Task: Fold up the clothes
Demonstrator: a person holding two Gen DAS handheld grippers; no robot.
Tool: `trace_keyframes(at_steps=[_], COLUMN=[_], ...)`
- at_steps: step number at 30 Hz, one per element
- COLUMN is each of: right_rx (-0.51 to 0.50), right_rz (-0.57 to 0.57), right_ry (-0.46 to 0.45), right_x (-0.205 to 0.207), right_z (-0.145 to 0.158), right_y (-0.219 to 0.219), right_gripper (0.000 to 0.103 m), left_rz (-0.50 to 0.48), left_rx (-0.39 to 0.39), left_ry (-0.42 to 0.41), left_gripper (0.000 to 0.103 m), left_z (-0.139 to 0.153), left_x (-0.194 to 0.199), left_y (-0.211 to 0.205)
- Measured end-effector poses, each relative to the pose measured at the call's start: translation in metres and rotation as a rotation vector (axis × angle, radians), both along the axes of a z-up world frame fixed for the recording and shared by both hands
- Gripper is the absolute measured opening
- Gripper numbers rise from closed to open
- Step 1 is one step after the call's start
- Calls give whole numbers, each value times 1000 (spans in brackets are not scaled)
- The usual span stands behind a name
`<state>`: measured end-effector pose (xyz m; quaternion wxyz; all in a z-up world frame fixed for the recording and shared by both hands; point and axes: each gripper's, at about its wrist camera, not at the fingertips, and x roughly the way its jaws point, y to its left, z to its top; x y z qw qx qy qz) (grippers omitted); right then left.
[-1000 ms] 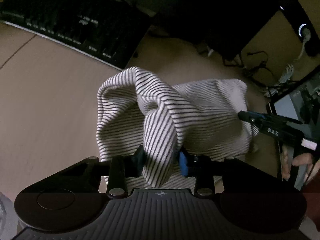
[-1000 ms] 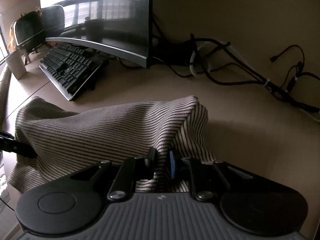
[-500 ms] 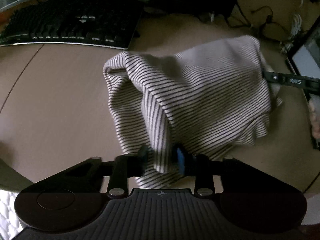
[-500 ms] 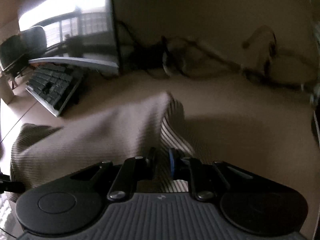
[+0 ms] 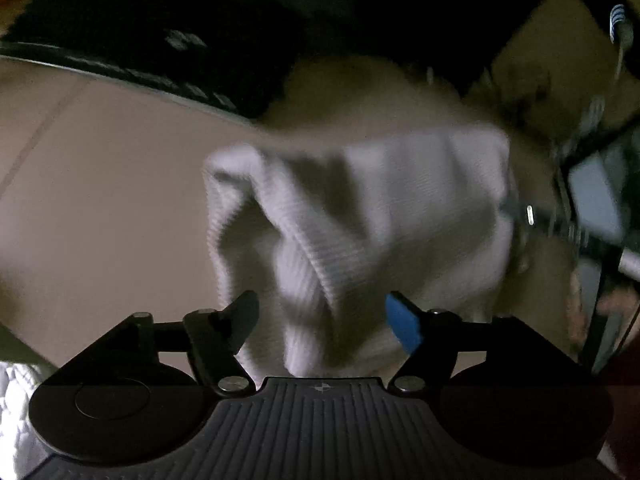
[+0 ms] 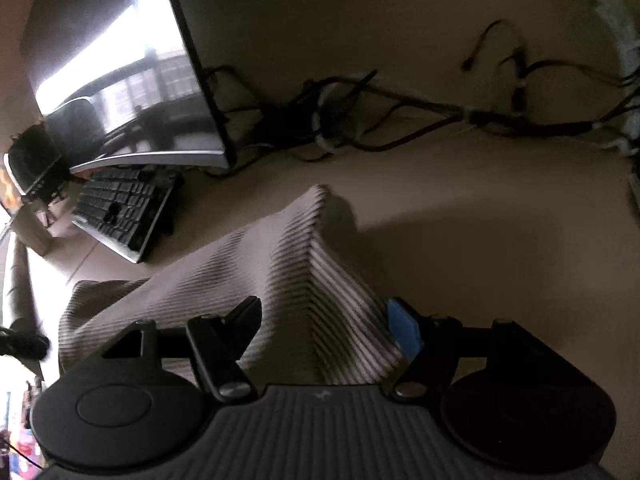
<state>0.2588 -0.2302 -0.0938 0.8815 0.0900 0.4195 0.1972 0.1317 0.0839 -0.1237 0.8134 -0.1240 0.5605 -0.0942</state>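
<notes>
Left wrist view: striped garment point(image 5: 360, 216) lies bunched on desk point(image 5: 100, 184), near side of keyboard point(image 5: 152, 52). Left gripper point(image 5: 322, 316) jaws opening, cloth fold between, pads clear of it. Right gripper point(image 6: 324, 320) jaws likewise opening, ridge of cloth between. Judgement: knit light, soft, limp, slumps once released; best pinched at corners or hem. No containers visible.
</notes>
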Motion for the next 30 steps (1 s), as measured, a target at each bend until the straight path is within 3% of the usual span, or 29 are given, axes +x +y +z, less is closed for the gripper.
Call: trace_keyframes(at_steps=[2, 3, 7, 9, 16, 20, 25, 30], right_rx=[5, -32, -121, -145, -236, -275, -190, -175], right_rz=[14, 11, -1, -45, -268, -345, -412, -409], right_ry=[2, -19, -51, -39, -2, 4, -15, 6], right_x=[6, 5, -13, -25, -59, -63, -56, -33], right_z=[-8, -10, -6, -6, -3, 7, 31, 23], right_y=[9, 16, 28, 26, 30, 36, 29, 29], right_gripper=[70, 60, 32, 30, 30, 34, 63, 65], left_rz=[-53, -76, -150, -194, -333, -343, -306, -266], left_rx=[54, 62, 71, 63, 12, -26, -88, -104], left_ry=[16, 17, -14, -58, -162, -140, -103, -150], left_gripper=[64, 52, 47, 46, 48, 49, 50, 42], left_z=[-13, -18, -26, -29, -37, -33, -36, -20], left_x=[3, 6, 26, 40, 60, 60, 61, 51], left_y=[-17, -22, -27, -27, -29, -21, 2, 20])
